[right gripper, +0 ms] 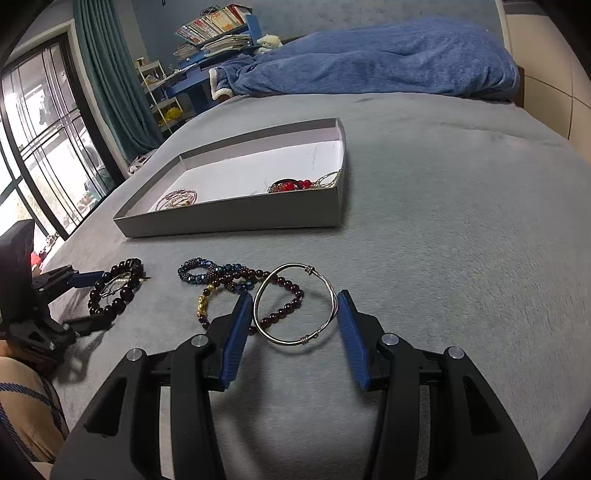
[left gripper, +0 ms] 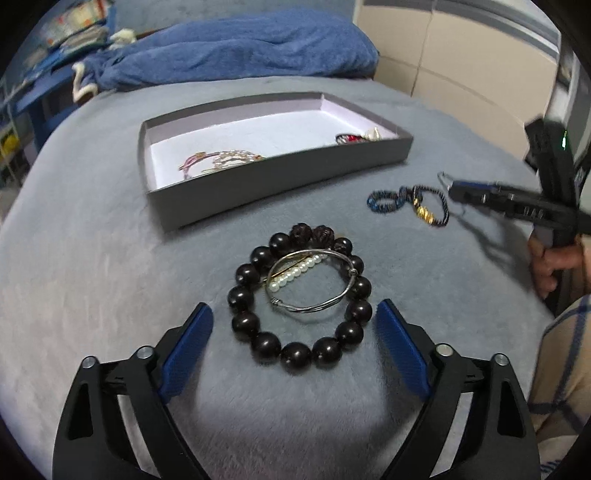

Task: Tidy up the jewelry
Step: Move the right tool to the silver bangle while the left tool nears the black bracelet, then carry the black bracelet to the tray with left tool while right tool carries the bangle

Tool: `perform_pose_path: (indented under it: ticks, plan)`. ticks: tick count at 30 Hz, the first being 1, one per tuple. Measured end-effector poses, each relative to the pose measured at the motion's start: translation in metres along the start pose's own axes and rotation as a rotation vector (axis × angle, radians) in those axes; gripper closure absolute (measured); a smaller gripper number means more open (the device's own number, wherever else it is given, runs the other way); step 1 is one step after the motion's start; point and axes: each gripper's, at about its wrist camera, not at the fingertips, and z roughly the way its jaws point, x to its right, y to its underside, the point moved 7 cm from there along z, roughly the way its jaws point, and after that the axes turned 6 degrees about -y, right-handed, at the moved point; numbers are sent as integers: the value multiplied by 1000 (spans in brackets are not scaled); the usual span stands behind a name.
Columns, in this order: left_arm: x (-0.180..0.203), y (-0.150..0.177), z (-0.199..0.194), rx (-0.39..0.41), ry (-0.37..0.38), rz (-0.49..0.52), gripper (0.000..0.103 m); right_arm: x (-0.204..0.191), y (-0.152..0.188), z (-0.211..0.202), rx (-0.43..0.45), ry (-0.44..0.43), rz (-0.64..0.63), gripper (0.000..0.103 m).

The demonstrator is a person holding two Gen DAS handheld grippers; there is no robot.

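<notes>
Right hand-held gripper [right gripper: 291, 314] (jaws apart) straddles a silver bangle [right gripper: 295, 303].

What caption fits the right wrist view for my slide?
Open right hand-held gripper straddling a thin silver wire bangle on the grey blanket, grey cardboard tray beyond.

You have a grey bed [right gripper: 443, 221] under everything, with a blue blanket [right gripper: 388, 59] bunched along its far edge. Beyond the far left corner you see a bookshelf [right gripper: 218, 33], a green curtain [right gripper: 110, 74] and a window [right gripper: 40, 147].

Left claw [left gripper: 294, 321] and right claw [right gripper: 295, 314], both spread wide.
</notes>
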Motion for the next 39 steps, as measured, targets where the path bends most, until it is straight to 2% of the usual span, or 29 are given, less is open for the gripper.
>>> perform_pose_path:
  ticks: [4, 10, 13, 17, 21, 29, 39]
  plan:
    - [-10, 1, -9, 36, 74, -93, 20, -1, 0, 0, -2, 1, -3, 56]
    - [-26, 2, -8, 45, 86, -198, 49, -1, 1, 1, -5, 2, -5, 56]
    - [-29, 1, -6, 34, 83, -213, 58, -1, 1, 1, -7, 1, -3, 56]
    - [-30, 1, 0, 8, 37, -200, 72, -2, 2, 2, -11, 3, -4, 56]
    - [-29, 0, -1, 19, 3, -181, 88, -2, 2, 2, -11, 5, -3, 56]
    - [-25, -13, -34, 160, 41, -164, 88, -1, 1, 3, -10, 3, -1, 56]
    - [-6, -47, -62, 239, 73, -105, 88, -5, -7, -10, 46, -25, -4, 56]
